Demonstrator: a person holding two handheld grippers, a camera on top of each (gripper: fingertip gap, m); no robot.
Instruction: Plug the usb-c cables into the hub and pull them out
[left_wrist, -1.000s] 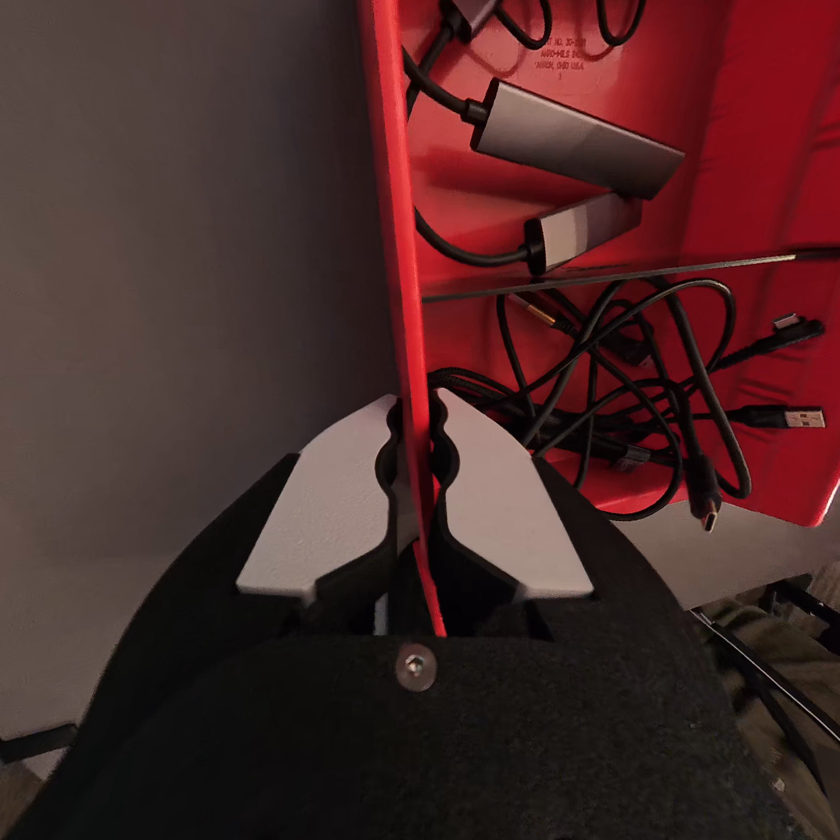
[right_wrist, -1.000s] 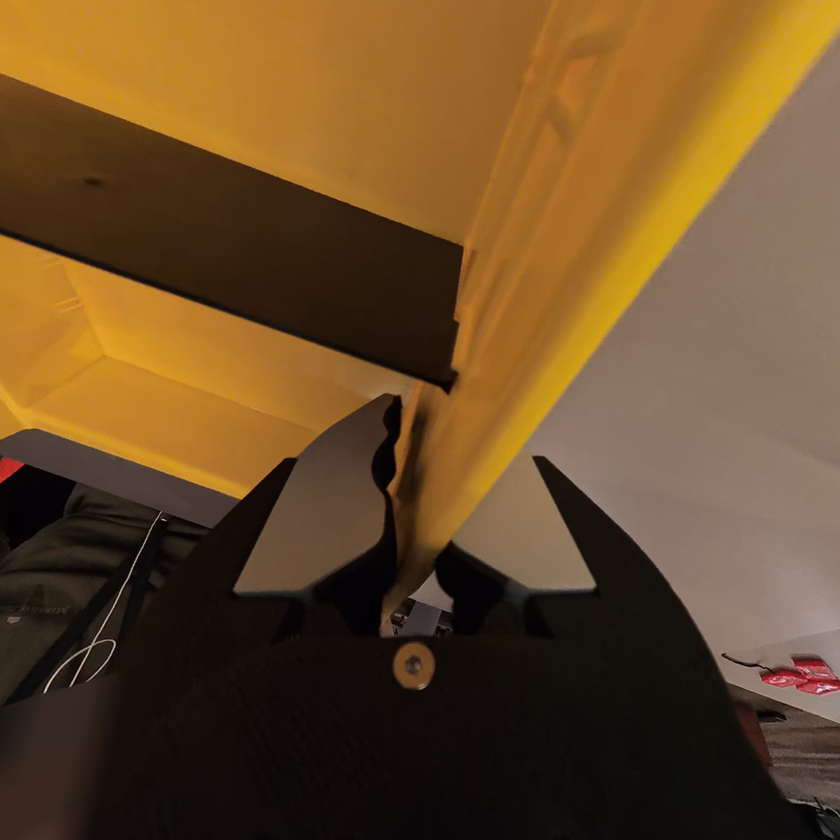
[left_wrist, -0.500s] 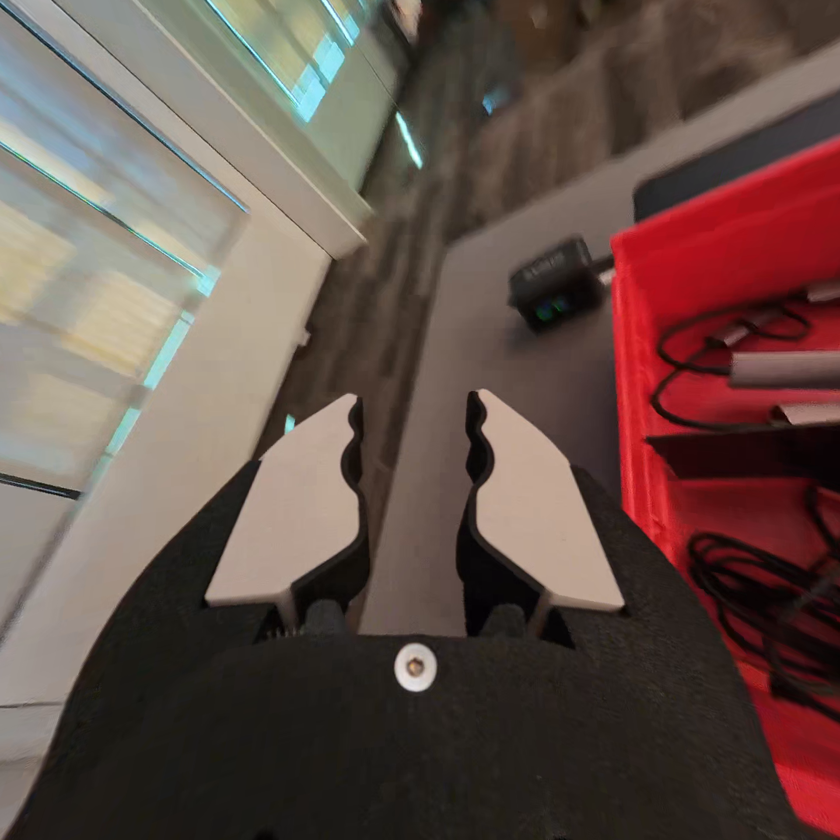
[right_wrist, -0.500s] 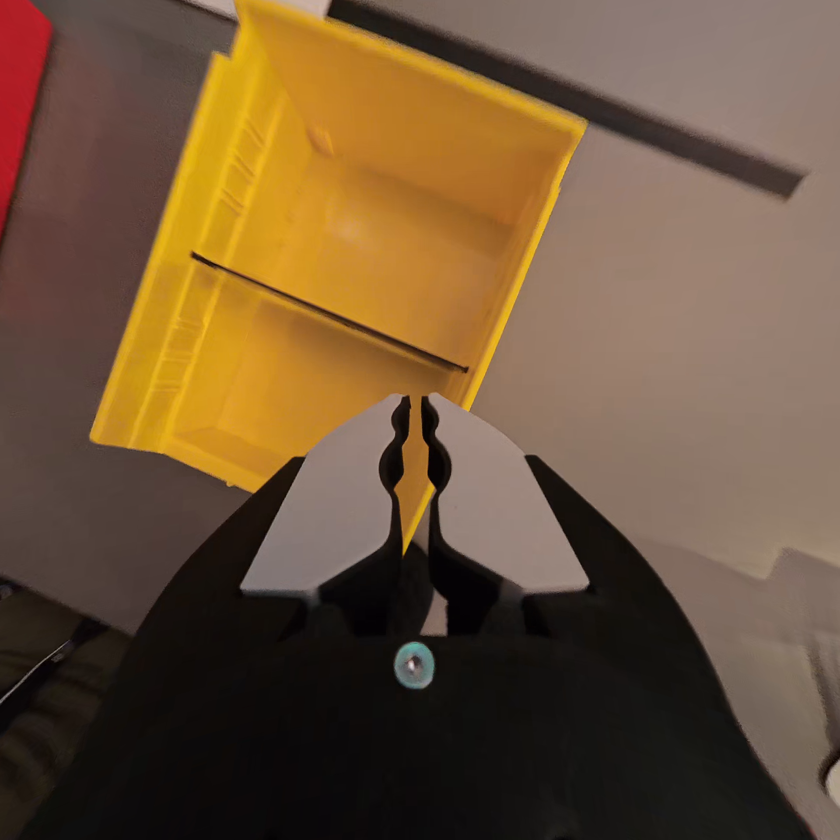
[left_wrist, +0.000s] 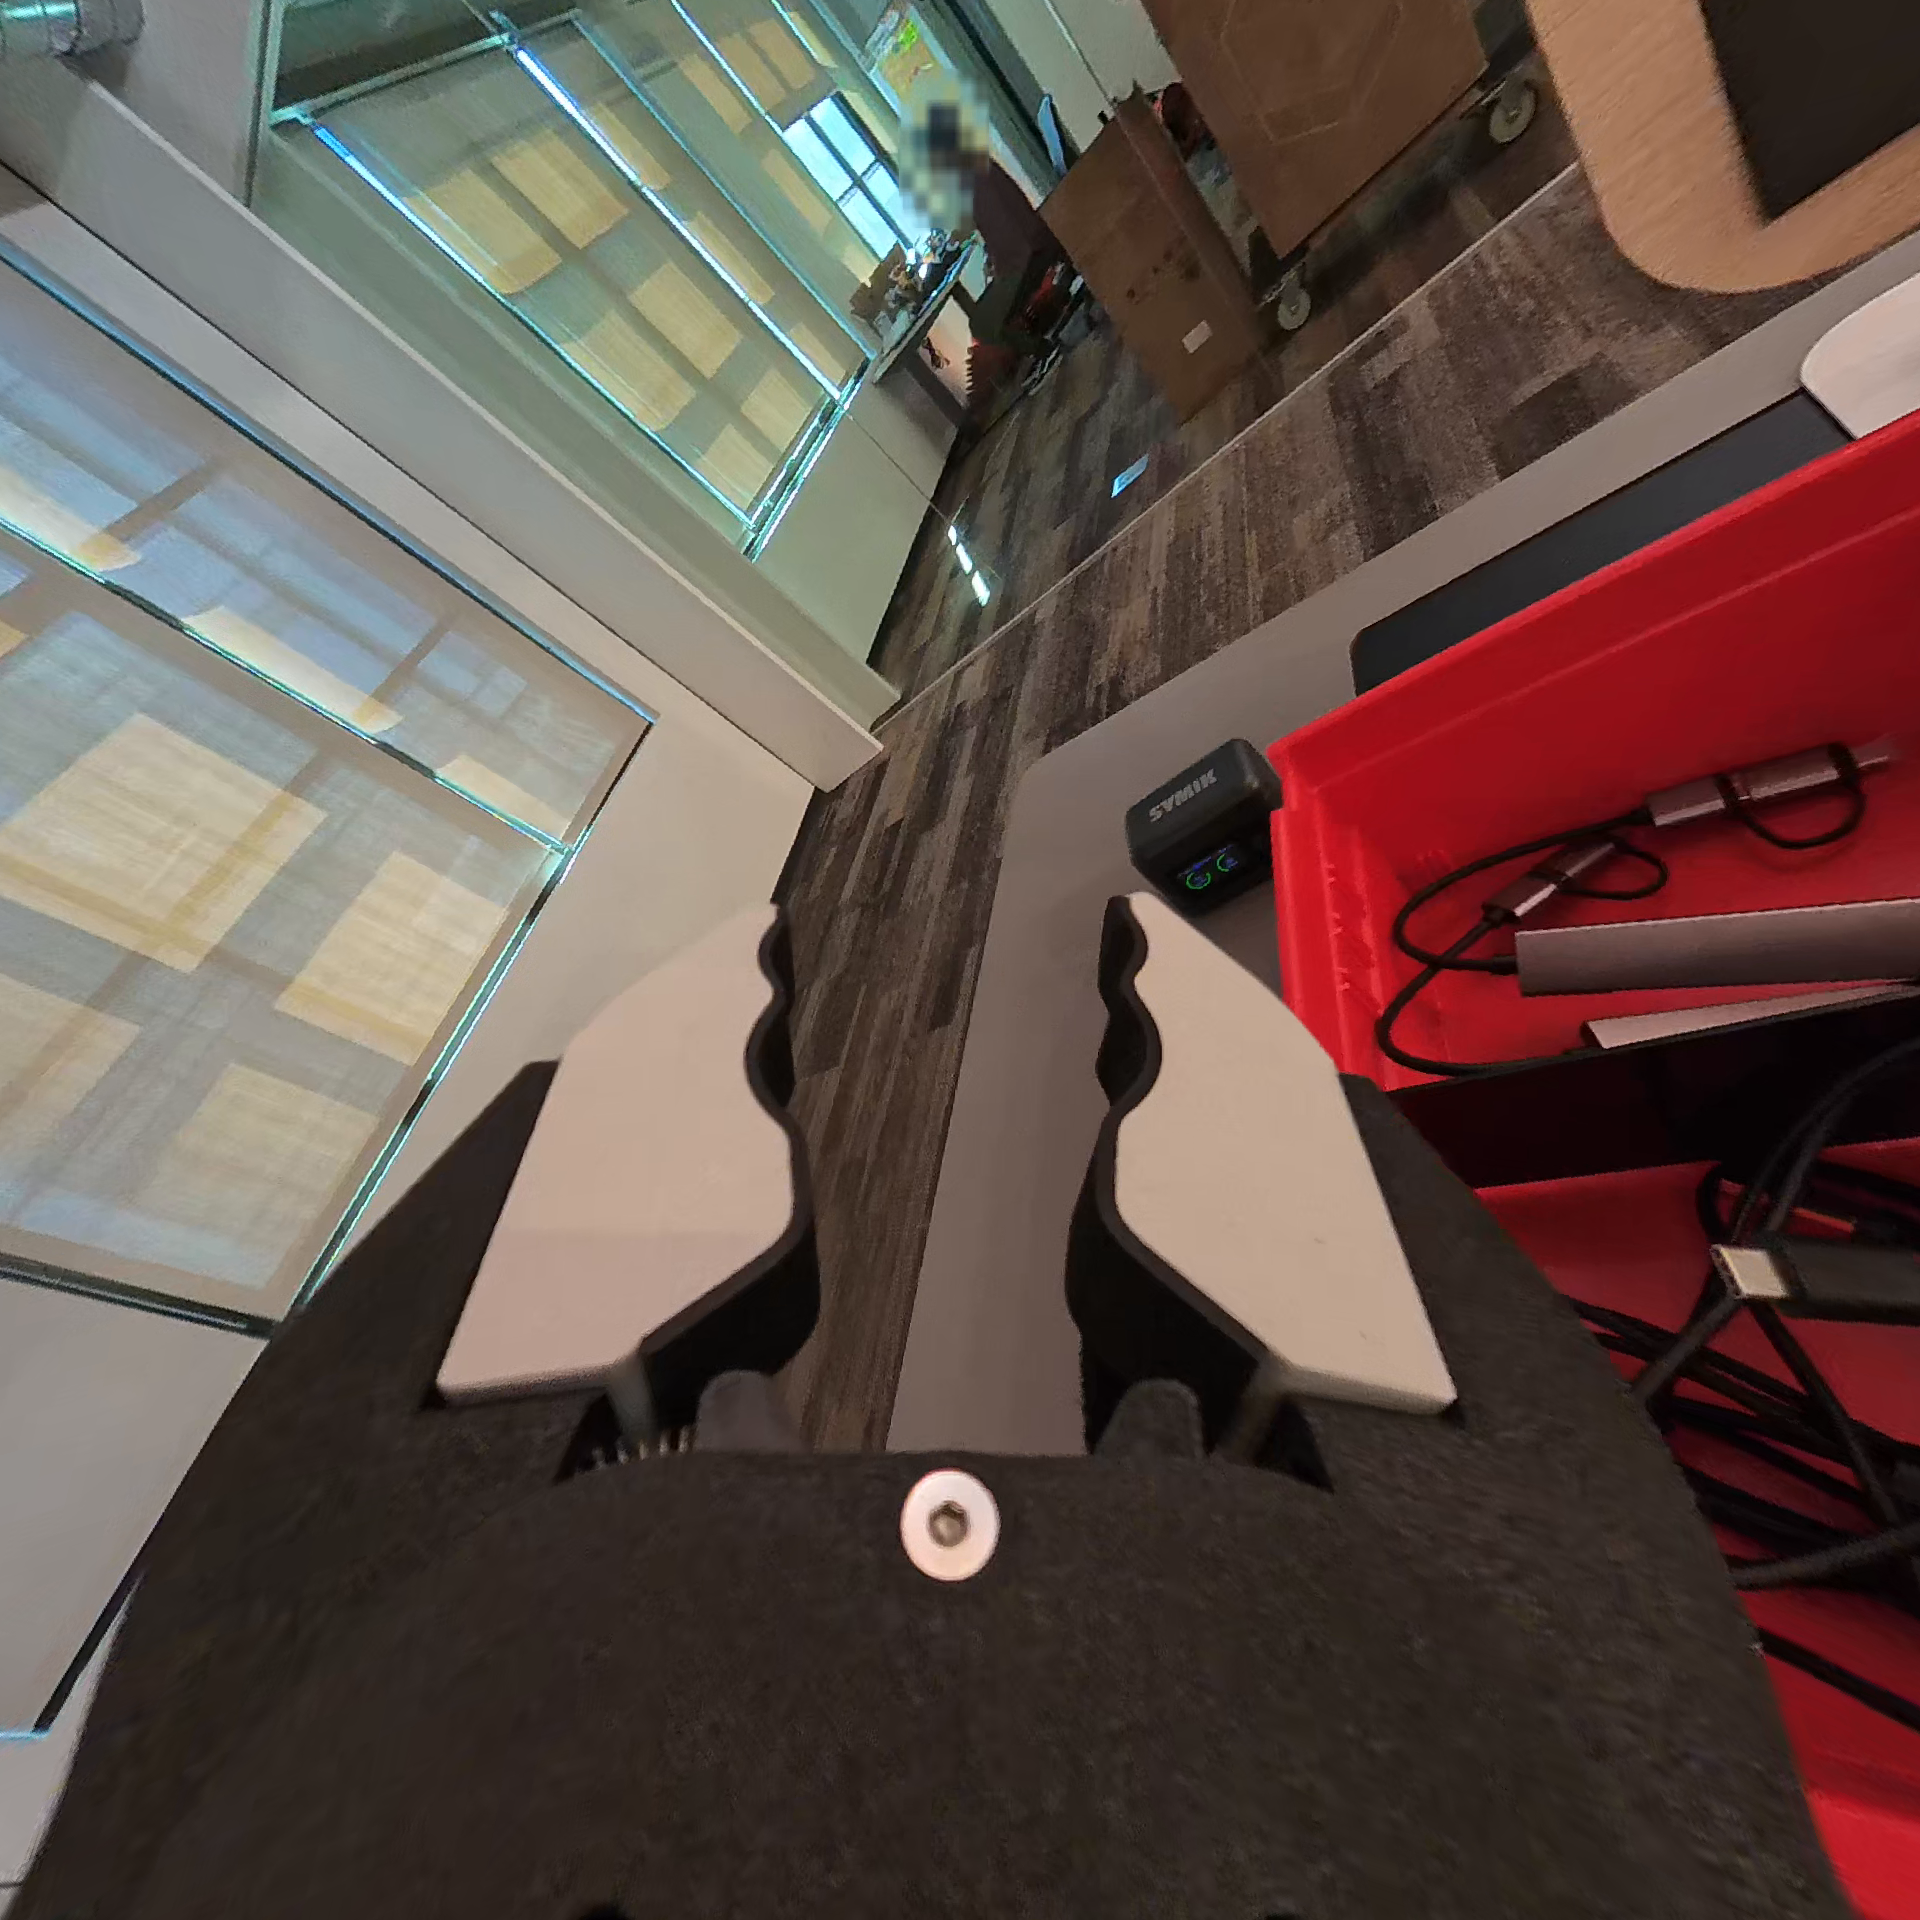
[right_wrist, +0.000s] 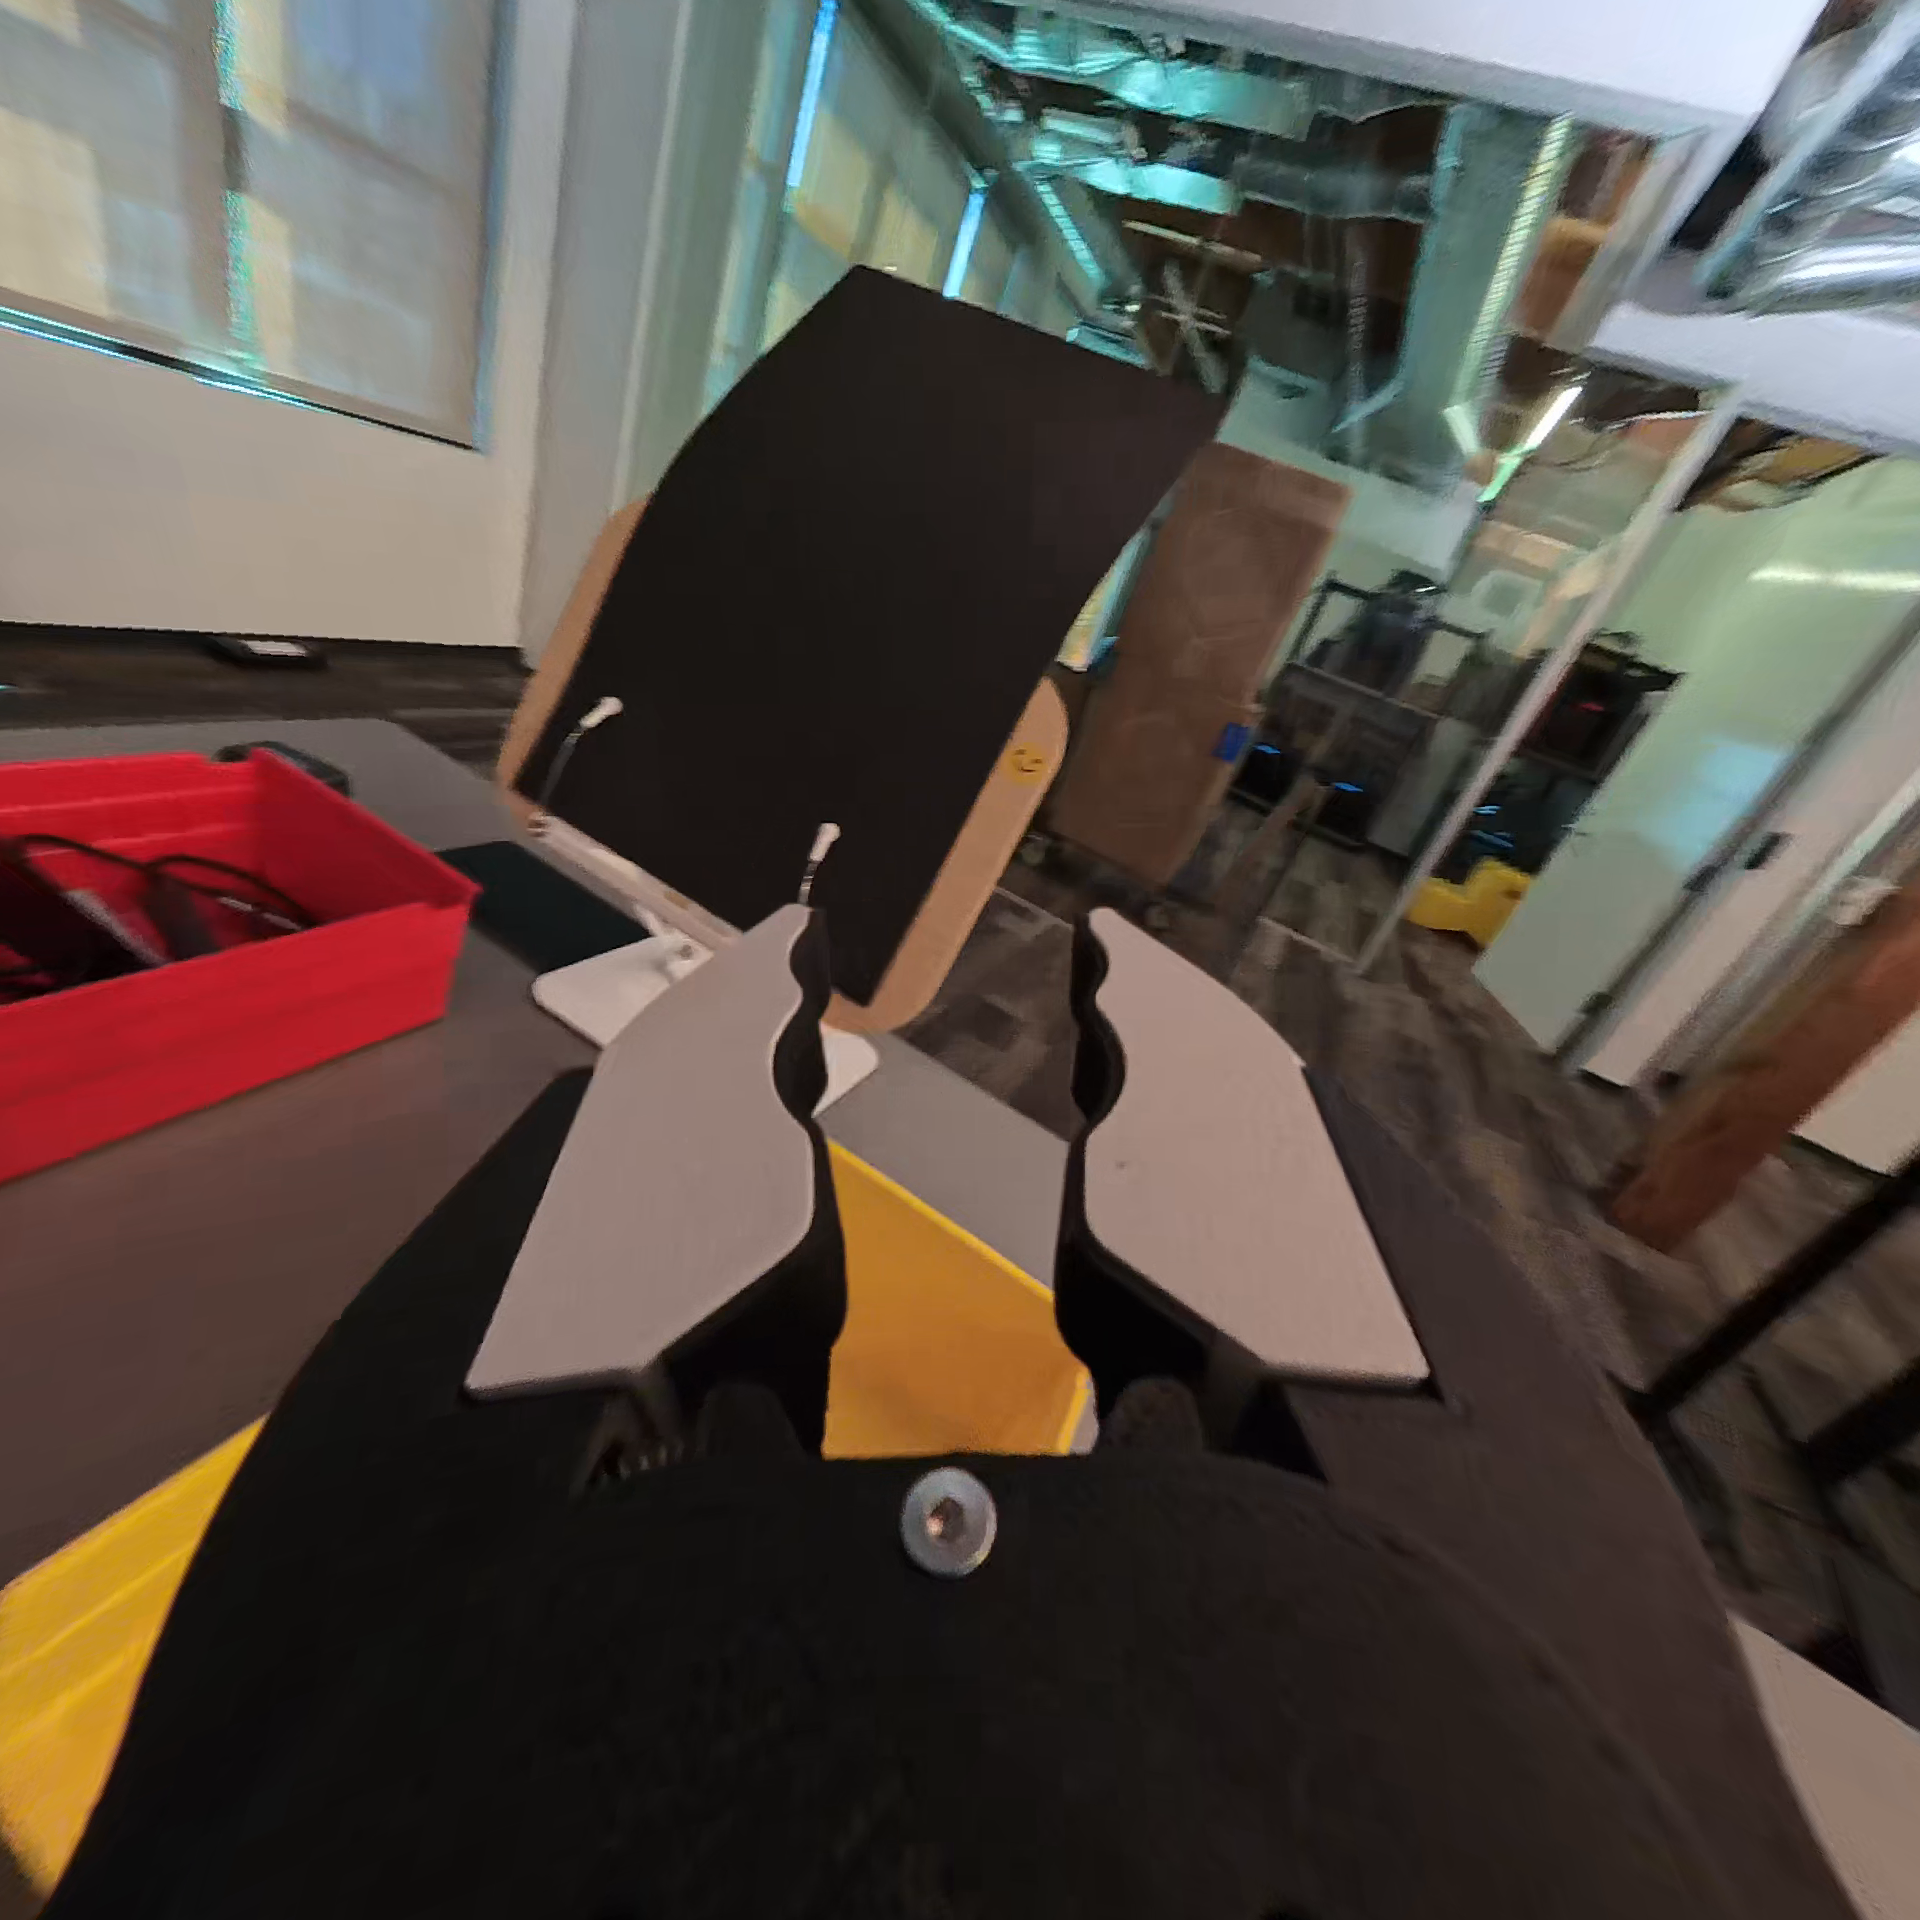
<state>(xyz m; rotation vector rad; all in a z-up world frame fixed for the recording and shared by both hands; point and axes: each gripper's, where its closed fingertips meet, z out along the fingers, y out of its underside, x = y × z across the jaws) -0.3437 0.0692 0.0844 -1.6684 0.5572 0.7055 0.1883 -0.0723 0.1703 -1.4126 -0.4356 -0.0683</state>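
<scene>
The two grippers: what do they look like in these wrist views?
Both look alike. The left gripper and right gripper each have a rough matte black body, a silver hex screw at its centre, and two flat pale grey fingers with wavy black inner edges. No cables, sleeves or markings show on them.

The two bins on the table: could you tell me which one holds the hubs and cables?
The red bin holds them; the yellow bin below the right gripper shows nothing inside.

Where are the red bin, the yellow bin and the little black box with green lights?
red bin (left_wrist: 1558, 707): left wrist view, on its far wall.
yellow bin (right_wrist: 935, 1299): right wrist view, on its inside wall between the fingers.
little black box (left_wrist: 1195, 810): left wrist view, on its top face.
</scene>
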